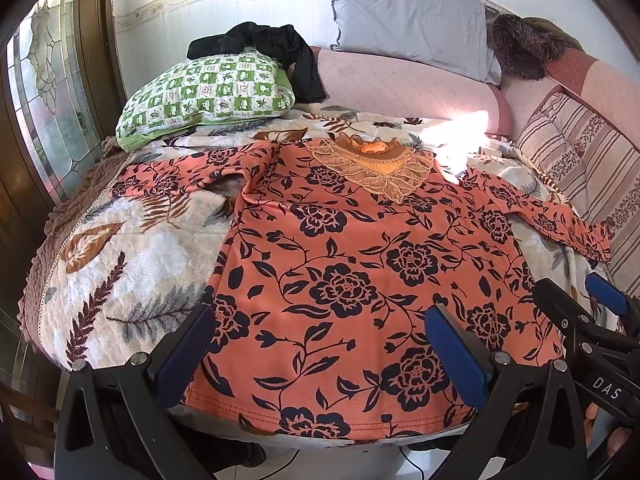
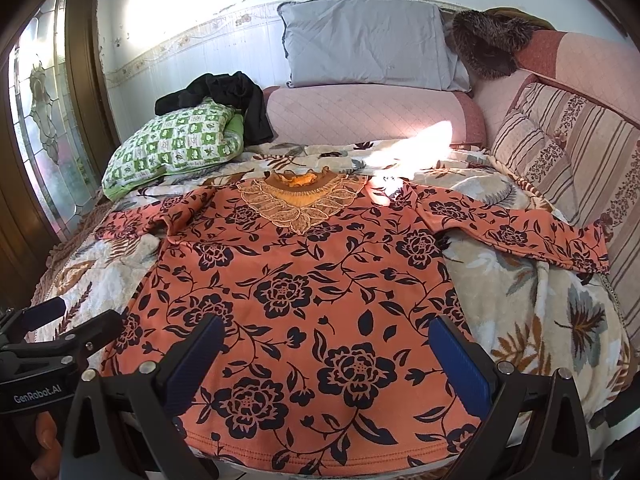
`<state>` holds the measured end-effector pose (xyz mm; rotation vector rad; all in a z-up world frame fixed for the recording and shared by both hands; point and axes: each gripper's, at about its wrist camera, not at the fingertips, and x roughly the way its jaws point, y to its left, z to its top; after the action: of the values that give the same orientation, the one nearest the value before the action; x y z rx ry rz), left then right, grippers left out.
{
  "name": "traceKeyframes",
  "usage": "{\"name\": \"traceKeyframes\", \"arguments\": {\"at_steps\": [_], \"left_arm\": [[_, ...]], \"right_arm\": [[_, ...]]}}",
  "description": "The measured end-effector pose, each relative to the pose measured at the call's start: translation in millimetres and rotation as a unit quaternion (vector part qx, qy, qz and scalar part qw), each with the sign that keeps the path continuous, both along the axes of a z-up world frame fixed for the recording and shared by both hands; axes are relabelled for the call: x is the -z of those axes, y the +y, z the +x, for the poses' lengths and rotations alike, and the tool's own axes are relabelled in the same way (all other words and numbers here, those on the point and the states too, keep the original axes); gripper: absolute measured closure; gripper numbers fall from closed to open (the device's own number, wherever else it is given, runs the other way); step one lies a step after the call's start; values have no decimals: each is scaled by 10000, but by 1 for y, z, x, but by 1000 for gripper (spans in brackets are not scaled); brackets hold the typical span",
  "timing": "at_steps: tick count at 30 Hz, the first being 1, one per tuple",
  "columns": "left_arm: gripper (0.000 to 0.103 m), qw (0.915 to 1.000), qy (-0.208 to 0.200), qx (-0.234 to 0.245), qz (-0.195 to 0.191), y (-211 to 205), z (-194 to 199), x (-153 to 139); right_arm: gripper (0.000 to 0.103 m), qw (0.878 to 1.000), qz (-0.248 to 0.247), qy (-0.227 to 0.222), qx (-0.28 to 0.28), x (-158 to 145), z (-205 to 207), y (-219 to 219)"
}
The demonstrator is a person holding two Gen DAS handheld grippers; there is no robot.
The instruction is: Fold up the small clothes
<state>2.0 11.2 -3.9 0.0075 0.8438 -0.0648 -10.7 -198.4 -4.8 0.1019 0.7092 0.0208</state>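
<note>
An orange long-sleeved top with dark flowers (image 1: 352, 272) lies spread flat, front up, on the bed, its lace collar (image 1: 372, 164) at the far end and its hem at the near edge. It also shows in the right wrist view (image 2: 304, 288). Both sleeves are spread out sideways. My left gripper (image 1: 320, 344) is open and empty, above the hem. My right gripper (image 2: 328, 352) is open and empty, above the hem too. The right gripper shows in the left wrist view (image 1: 580, 300); the left gripper shows in the right wrist view (image 2: 68, 316).
A leaf-patterned quilt (image 1: 120, 264) covers the bed. A green checked pillow (image 1: 208, 92) with a black garment (image 1: 272, 44) on it lies at the far left. A grey pillow (image 1: 408, 20) leans on the wall. Striped cushions (image 2: 560, 148) line the right side.
</note>
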Motion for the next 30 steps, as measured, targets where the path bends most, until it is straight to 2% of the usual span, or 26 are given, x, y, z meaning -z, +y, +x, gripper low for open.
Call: {"name": "traceKeyframes", "arguments": {"at_steps": [30], "left_arm": [[0,10000,32,-7,28,2,4,2]], "right_arm": [[0,10000,35,-44,-45,-3,4,0]]}}
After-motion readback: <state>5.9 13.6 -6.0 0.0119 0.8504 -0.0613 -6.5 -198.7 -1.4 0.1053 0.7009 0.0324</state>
